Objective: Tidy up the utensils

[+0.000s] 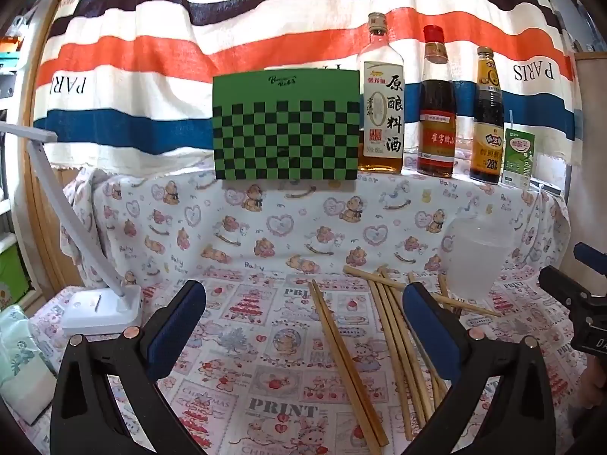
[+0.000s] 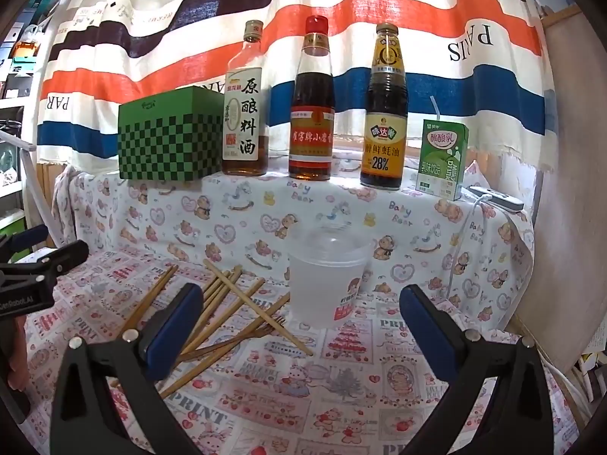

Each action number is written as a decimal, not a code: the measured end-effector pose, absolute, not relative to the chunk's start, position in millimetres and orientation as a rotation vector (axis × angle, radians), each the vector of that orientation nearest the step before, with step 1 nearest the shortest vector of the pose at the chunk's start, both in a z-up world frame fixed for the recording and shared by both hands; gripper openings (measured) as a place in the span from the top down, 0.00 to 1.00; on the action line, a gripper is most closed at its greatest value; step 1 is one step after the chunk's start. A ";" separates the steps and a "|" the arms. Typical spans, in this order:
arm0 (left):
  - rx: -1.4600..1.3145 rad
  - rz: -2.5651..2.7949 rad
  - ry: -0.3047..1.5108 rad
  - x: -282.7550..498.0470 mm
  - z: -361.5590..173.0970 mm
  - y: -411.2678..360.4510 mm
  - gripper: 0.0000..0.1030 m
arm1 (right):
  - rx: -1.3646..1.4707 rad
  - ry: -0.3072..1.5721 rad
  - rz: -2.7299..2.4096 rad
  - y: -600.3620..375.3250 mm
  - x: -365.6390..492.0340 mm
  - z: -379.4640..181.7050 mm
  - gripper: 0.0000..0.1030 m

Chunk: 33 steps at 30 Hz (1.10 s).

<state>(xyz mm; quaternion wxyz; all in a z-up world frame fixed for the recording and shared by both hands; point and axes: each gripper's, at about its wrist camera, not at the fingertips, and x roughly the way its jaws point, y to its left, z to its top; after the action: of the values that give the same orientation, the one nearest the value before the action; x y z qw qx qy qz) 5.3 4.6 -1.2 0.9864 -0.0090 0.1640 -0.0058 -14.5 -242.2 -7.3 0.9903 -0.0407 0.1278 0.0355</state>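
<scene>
Several wooden chopsticks (image 1: 394,337) lie scattered on the patterned tablecloth, with a pair (image 1: 343,364) apart to their left. In the right wrist view the chopsticks (image 2: 227,303) lie crossed, with a wooden fork (image 2: 242,335) among them. A translucent plastic cup (image 1: 474,258) stands upright just behind them; it also shows in the right wrist view (image 2: 326,276). My left gripper (image 1: 303,322) is open and empty above the chopsticks. My right gripper (image 2: 301,326) is open and empty, in front of the cup.
On a raised shelf at the back stand a green checkered box (image 1: 286,129), three sauce bottles (image 1: 436,113) and a milk carton (image 1: 518,157). A white desk lamp (image 1: 100,309) sits at the left. A white power strip (image 2: 497,197) lies at the right.
</scene>
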 end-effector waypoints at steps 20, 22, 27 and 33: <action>-0.006 0.001 0.303 0.0 0.3 3.4 0.00 | -0.055 0.286 0.063 -247.2 -9.5 -7.9 0.00; -0.005 0.001 0.302 -0.3 0.3 3.3 0.00 | -0.057 0.287 0.064 -247.0 -9.7 -8.2 0.00; -0.006 0.001 0.302 -0.2 0.3 3.7 0.00 | -0.057 0.286 0.065 -247.1 -9.8 -8.3 0.00; -0.006 0.008 0.300 -0.2 0.1 4.4 0.00 | -0.053 0.289 0.064 -246.9 -9.7 -8.7 0.00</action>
<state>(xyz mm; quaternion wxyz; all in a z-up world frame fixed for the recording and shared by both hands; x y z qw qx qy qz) -0.2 4.4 0.1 0.9887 -0.0031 0.1496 0.0039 -9.7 -246.9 -8.7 0.9887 -0.0263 0.1438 0.0318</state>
